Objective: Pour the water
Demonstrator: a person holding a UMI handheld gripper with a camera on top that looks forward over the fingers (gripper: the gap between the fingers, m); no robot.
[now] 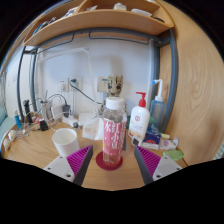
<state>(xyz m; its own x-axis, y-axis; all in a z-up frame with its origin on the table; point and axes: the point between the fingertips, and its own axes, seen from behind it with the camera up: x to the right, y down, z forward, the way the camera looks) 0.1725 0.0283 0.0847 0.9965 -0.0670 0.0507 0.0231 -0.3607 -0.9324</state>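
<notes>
A clear bottle (112, 130) with a pink label and a pale cap stands upright on a round red coaster (108, 160) on the wooden desk (40, 152). It stands between my fingers with a gap at each side. My gripper (112, 166) is open, with the left pad (77, 160) and the right pad (149, 160) either side of the bottle's base. A white cup (66, 140) stands on the desk to the left of the bottle, beyond my left finger.
A white pump bottle (140, 118) with a red top stands just right of the bottle. Small bottles and clutter (25, 118) line the desk's far left. A wooden shelf (100, 18) hangs overhead, and a wooden side panel (195, 90) closes off the right.
</notes>
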